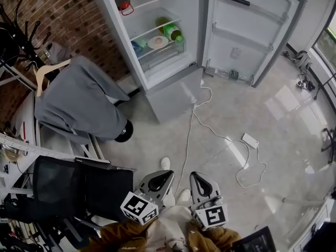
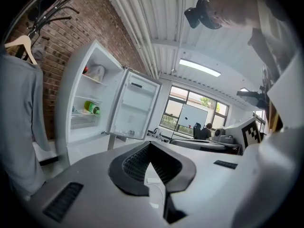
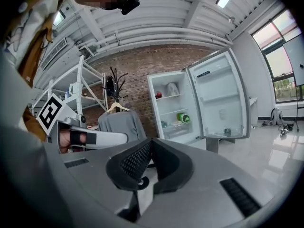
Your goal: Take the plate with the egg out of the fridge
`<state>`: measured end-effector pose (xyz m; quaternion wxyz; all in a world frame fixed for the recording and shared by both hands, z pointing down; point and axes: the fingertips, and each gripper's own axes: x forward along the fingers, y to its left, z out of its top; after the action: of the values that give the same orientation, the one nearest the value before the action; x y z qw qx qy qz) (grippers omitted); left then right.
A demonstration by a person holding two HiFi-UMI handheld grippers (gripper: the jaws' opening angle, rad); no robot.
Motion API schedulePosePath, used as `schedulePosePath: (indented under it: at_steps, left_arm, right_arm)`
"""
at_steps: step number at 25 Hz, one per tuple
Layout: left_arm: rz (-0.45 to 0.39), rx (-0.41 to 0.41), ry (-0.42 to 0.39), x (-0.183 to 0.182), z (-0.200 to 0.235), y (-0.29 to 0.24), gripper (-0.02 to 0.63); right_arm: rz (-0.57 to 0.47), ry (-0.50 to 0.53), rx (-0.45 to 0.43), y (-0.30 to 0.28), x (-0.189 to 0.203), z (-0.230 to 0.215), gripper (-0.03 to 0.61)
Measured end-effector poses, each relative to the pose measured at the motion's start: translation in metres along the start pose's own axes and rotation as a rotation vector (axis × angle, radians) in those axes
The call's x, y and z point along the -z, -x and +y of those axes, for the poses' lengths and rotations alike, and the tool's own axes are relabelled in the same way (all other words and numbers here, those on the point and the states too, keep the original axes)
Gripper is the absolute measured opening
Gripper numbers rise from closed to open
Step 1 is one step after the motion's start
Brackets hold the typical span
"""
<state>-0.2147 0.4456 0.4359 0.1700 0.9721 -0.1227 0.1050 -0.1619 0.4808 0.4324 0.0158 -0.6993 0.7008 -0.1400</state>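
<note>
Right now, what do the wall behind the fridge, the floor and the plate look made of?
Wall: red brick, matt, mortar lines visible.
Floor: polished stone or tile, probably; glossy, with bright reflections.
Plate: pale and smooth, perhaps ceramic; too small to tell.

A red brick wall point(image 1: 58, 14) backs the room, and the pale floor point(image 1: 262, 98) is glossy with reflected light. A grey garment point(image 1: 79, 101) hangs on a wooden hanger point(image 1: 46, 70) near a black office chair point(image 1: 58, 185). A white cable point(image 1: 191, 125) trails across the floor by a power strip point(image 1: 250, 140). Large windows point(image 2: 190, 115) sit under a ribbed white ceiling point(image 2: 142, 23) with a lit strip light point(image 2: 199, 68).
</note>
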Motion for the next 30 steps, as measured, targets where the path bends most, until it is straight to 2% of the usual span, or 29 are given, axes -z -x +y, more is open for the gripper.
schedulePosePath:
  at_steps: [4,7,10,13,18,22,30]
  left_arm:
    - [-0.028,0.042,0.046,-0.026,0.037,-0.034,-0.005]
    - [-0.056,0.070,0.047,-0.052,0.068,-0.051,-0.005]
    - [-0.078,0.070,0.048,-0.075,0.104,-0.062,-0.005]
    - [-0.092,0.063,0.048,-0.092,0.137,-0.068,-0.005]
    - [-0.091,0.042,0.081,-0.105,0.199,-0.075,-0.005]
    - [-0.122,0.018,0.074,-0.118,0.242,-0.071,-0.005]
    - [-0.100,0.051,0.112,-0.119,0.283,-0.080,-0.005]
  right_arm:
    - [0.015,0.027,0.020,-0.046,-0.015,-0.017,0.005]
    - [0.015,0.050,0.039,-0.084,-0.032,-0.022,0.005]
    - [0.039,0.082,0.063,-0.122,-0.045,-0.030,0.005]
    - [0.001,0.088,0.050,-0.157,-0.059,-0.029,0.005]
    - [-0.002,0.042,0.063,-0.217,-0.067,-0.032,0.005]
    - [0.015,0.038,0.093,-0.252,-0.064,-0.030,0.005]
    - [0.047,0.036,0.137,-0.293,-0.061,-0.029,0.005]
